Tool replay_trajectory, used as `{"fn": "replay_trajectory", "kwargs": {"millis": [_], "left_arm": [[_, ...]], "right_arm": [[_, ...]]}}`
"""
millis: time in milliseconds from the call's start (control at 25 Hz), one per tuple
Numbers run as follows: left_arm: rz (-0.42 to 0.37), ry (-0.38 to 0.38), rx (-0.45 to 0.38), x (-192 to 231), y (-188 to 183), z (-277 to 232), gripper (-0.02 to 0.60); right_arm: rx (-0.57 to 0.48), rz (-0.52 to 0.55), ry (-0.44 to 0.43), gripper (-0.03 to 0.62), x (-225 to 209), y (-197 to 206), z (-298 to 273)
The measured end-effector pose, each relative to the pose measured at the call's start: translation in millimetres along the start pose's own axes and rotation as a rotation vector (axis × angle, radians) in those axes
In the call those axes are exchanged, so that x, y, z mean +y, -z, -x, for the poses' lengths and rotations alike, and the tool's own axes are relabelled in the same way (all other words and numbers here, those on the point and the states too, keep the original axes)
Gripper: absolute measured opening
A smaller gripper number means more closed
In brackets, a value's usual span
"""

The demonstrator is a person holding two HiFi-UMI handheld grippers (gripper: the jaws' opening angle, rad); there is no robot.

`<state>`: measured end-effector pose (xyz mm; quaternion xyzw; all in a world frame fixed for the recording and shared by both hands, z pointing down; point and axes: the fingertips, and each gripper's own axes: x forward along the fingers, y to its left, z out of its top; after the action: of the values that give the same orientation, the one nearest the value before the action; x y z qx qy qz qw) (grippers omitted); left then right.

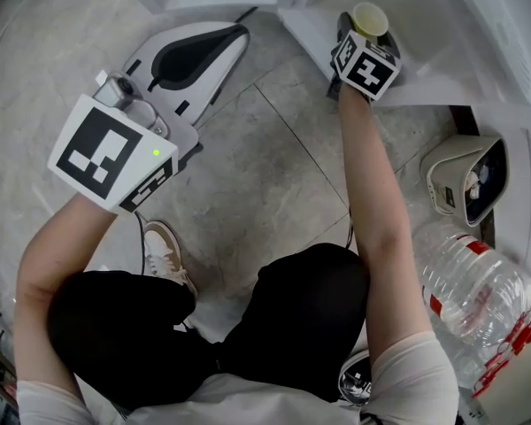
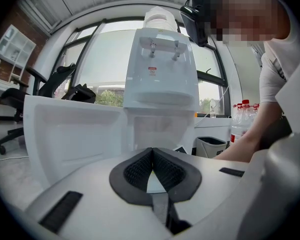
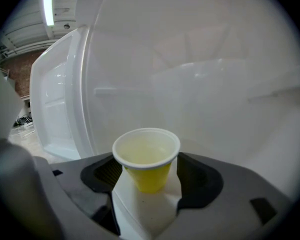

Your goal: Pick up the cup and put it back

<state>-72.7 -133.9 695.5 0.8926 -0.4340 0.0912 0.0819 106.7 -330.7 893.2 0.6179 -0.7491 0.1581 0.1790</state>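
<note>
The yellow cup (image 3: 146, 156) stands upright on a white shelf (image 3: 145, 211) inside the white cupboard (image 3: 215, 84). The right gripper (image 3: 148, 180) has its jaws wide apart, one on each side of the cup, and they do not squeeze it. I think the cup is back in its place, so the grip is let go. The left gripper (image 2: 153, 170) is pinched closed on nothing. It waits off to the side, because one gripper is enough here.
</note>
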Motion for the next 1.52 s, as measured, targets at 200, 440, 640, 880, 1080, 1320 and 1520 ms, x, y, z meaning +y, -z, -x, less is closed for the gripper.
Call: {"fn": "replay_trajectory", "kwargs": {"millis": [200, 440, 640, 880, 1080, 1320, 1520], "left_arm": [[0.002, -0.025, 0.006, 11, 5, 15, 0.023], [0.002, -0.041, -0.007, 16, 6, 23, 0.023], [-0.009, -0.042, -0.020, 12, 7, 27, 0.023], [-0.024, -0.042, -0.040, 8, -1, 28, 0.023], [-0.042, -0.045, -0.057, 7, -8, 27, 0.023], [-0.060, -0.041, -0.059, 3, -10, 23, 0.023], [-0.050, -0.016, -0.061, 3, -7, 15, 0.024]], "right_arm": [[-0.016, -0.004, -0.013, 0.308, -3, -3, -4], [-0.052, 0.034, -0.075, 0.305, 9, -11, 14], [-0.076, 0.080, -0.162, 0.305, 34, -22, 40], [-0.145, 0.127, -0.281, 0.305, 61, -47, 85], [-0.149, 0.117, -0.381, 0.305, 76, -54, 125], [-0.135, 0.013, -0.503, 0.302, 79, -70, 181], [-0.142, -0.099, -0.594, 0.302, 72, -91, 236]]}}
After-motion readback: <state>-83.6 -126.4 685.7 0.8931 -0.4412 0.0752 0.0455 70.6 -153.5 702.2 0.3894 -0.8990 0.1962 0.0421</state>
